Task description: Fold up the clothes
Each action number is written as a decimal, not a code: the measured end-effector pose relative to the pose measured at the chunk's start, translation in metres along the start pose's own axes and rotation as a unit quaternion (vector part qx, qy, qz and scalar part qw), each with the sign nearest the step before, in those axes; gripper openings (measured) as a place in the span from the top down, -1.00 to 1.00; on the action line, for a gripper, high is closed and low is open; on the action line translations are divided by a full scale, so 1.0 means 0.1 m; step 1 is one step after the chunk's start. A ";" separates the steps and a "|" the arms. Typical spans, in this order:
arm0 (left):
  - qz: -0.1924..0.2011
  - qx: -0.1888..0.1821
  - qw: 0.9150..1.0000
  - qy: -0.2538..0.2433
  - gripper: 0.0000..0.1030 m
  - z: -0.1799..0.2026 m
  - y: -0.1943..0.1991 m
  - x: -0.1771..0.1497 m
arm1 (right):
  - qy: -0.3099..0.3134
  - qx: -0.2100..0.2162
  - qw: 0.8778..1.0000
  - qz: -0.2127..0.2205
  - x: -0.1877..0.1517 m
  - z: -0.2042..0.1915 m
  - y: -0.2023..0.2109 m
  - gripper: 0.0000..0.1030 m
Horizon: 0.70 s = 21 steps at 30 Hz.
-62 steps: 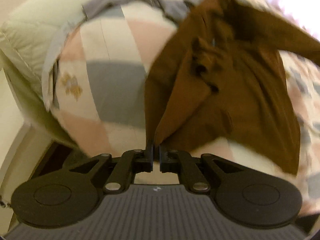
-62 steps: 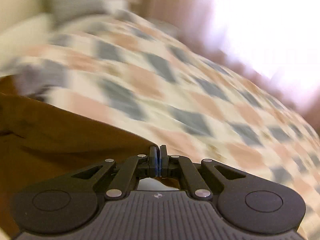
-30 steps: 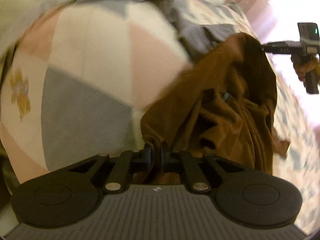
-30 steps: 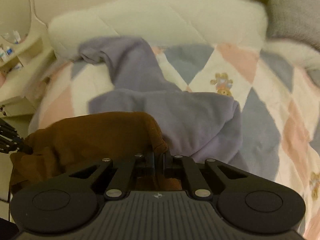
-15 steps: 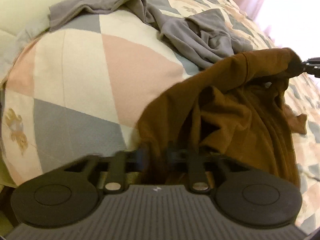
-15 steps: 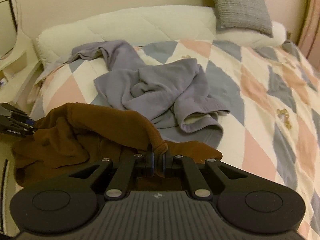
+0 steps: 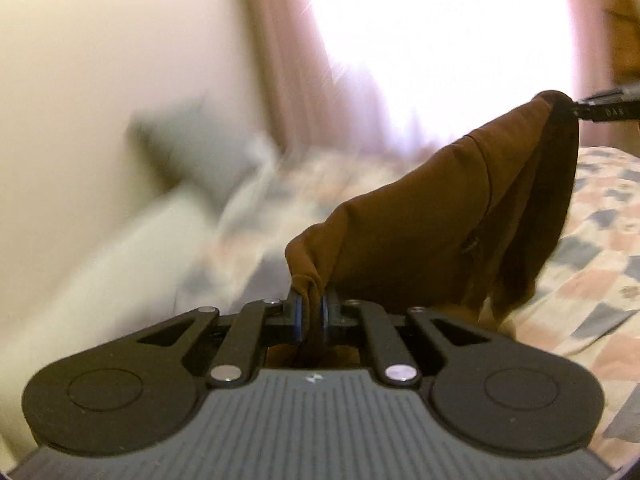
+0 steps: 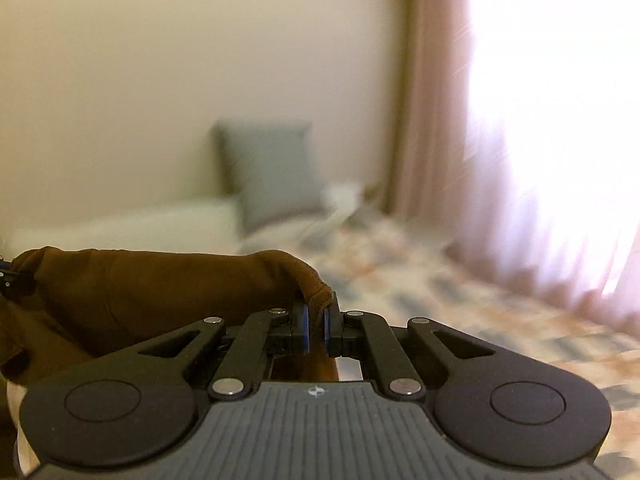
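Each camera sits close behind its own fingers, looking out over the bed (image 7: pixel 600 240) toward the curtained window (image 8: pixel 540 120). Both views share the brown garment (image 7: pixel 440 220) and the grey pillow (image 8: pixel 268 172).

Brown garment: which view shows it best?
Left wrist: the brown garment hangs stretched between left tool and right tool. Right wrist shows only its top edge leading left from the right tool.
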<state>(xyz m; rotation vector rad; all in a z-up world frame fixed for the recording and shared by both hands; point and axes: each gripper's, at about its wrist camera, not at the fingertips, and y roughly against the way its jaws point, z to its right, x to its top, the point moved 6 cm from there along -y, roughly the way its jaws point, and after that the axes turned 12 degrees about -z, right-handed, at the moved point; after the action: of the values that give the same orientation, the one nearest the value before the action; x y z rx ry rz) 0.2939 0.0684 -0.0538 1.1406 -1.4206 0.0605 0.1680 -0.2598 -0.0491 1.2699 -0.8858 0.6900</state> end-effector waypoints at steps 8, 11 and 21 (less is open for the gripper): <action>0.125 -0.036 0.987 -0.097 0.87 1.19 1.12 0.80 | -0.001 -0.097 0.987 0.131 -0.02 0.93 2.72 0.90; 0.153 -0.055 0.979 -0.120 0.85 1.60 1.45 0.96 | 0.003 -0.129 0.982 0.140 -0.14 1.15 3.45 0.90; 0.199 -0.120 0.952 -0.201 0.83 2.63 2.13 1.33 | 0.013 -0.213 0.973 0.089 -0.67 1.40 4.66 0.90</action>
<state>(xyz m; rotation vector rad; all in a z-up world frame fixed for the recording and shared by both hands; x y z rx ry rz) -0.0027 -0.0676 0.1068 0.6729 -1.9500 -0.0634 -0.2843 -0.3098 0.1368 0.8033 -1.0690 0.6139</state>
